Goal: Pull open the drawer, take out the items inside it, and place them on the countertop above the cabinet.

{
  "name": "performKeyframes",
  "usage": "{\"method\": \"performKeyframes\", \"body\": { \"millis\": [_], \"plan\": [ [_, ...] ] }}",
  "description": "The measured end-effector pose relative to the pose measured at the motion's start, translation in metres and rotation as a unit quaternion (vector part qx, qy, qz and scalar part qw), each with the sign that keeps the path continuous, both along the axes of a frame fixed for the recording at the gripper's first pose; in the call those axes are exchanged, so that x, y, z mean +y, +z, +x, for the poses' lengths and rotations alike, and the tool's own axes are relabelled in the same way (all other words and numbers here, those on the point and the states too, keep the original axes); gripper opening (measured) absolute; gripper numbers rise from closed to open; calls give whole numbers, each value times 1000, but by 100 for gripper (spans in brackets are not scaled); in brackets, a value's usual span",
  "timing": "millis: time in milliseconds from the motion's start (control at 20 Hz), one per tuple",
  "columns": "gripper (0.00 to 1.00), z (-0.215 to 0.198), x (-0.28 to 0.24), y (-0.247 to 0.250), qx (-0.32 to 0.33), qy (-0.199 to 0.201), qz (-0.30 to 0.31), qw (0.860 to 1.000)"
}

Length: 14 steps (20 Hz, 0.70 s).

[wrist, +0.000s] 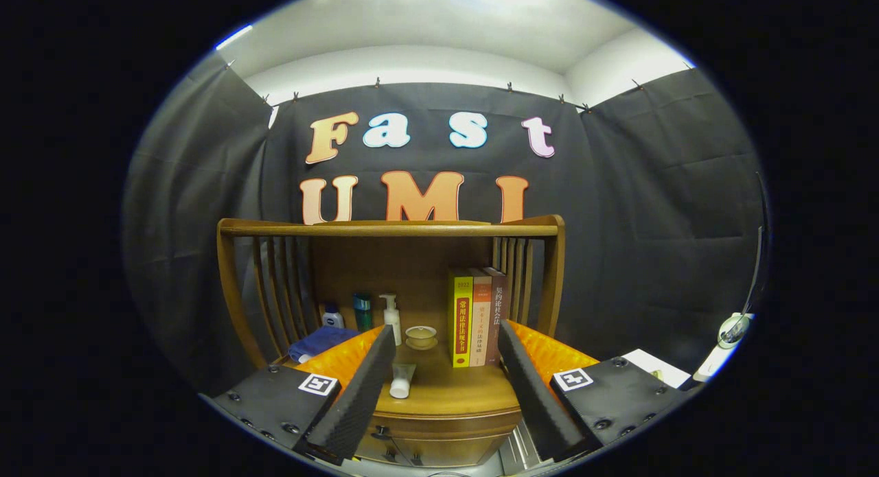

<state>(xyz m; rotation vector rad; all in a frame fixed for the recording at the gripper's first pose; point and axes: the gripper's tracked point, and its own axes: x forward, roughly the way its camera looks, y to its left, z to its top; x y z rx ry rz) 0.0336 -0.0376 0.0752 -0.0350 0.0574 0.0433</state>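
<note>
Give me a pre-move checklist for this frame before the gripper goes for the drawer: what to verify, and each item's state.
1. Gripper fingers open, nothing between them: ok.
2. Drawer of the wooden cabinet opened: not ok, its front looks flush.
3. Small dark drawer knob in sight, below the fingers: ok.
4. Fingers level with the knob: not ok, they point over the wooden countertop.
5. Free countertop space beside the white tube and upright books: ok.
6. Drawer contents: cannot tell.
</note>
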Motion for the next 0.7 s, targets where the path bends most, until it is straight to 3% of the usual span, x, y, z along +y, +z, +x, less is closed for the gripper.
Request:
{"method": "performKeyframes", "body": {
  "millis": [700],
  "plan": [
    [99,4,-6,5,4,11,3,1000]
  ]
}}
